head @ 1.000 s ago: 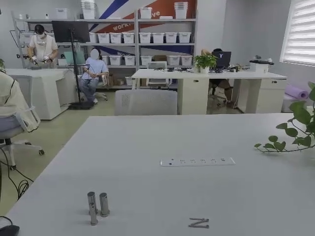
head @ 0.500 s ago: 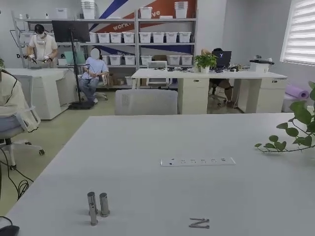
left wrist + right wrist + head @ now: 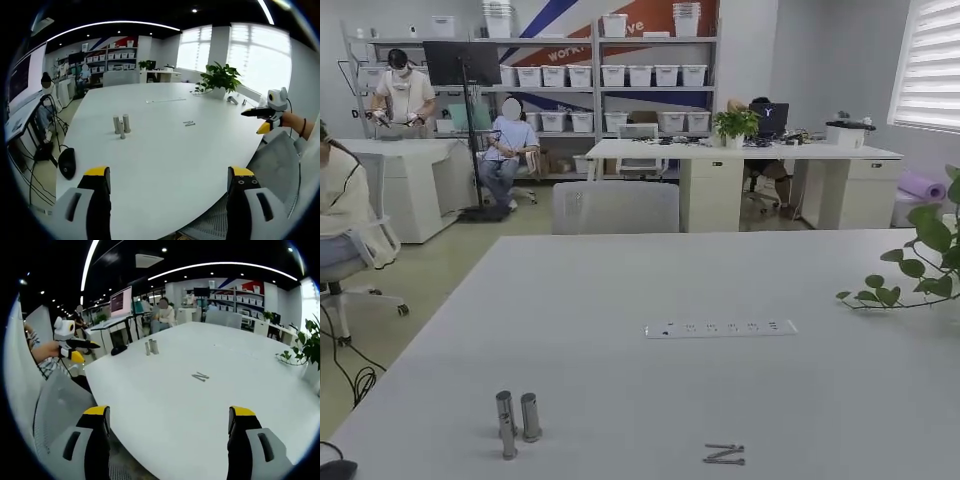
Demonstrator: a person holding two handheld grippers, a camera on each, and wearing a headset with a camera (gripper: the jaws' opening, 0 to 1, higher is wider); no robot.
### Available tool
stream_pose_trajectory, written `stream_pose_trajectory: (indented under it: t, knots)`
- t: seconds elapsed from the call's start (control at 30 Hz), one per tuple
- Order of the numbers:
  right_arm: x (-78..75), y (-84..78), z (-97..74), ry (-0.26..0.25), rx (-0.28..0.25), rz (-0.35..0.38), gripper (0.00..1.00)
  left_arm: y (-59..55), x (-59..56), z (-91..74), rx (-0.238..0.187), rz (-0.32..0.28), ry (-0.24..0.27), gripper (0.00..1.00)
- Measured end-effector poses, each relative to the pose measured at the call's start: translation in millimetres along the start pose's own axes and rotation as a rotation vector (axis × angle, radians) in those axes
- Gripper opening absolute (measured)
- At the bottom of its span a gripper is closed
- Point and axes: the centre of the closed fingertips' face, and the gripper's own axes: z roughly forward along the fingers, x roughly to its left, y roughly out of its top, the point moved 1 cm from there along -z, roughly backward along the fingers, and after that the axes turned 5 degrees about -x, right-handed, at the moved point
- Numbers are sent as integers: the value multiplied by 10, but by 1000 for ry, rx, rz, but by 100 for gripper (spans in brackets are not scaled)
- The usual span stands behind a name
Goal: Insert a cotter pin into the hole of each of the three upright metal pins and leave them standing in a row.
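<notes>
Holds left hand-held gripper [image 3: 169, 172] wide open, empty, touching nothing, short of the worktop [image 3: 720, 280] edge. Sees three metal pins [image 3: 530, 415] upright, clustered, left on it; cotter pins [image 3: 724, 455] flat, well apart rightward. Holds right hand-held gripper [image 3: 168, 412] equally wide, empty.

Three metal pins [image 3: 530, 418] are recorded standing upright on the white table [image 3: 620, 330], towards its near left portion. They are short, grey and cylindrical. They are grouped in a tight cluster, not in a row: two are set side by side at the back, and the third is placed just in front of the left one. Their holes cannot be resolved. The cotter pins [image 3: 724, 454] are found lying flat on the tabletop, well apart to the right of the cluster. They are thin, grey and bunched together, apparently overlapping; their number cannot be confirmed.
</notes>
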Motion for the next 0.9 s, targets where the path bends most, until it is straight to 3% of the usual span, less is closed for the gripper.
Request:
stream_pose_trajectory:
  t: [0.43, 0.9]
  knots:
    - [10, 26, -8, 7, 1, -11, 100, 26, 16, 2, -3, 12, 7, 99]
    - [8, 120, 34, 10, -33, -23, 95, 62, 185, 105, -20, -14, 34, 83]
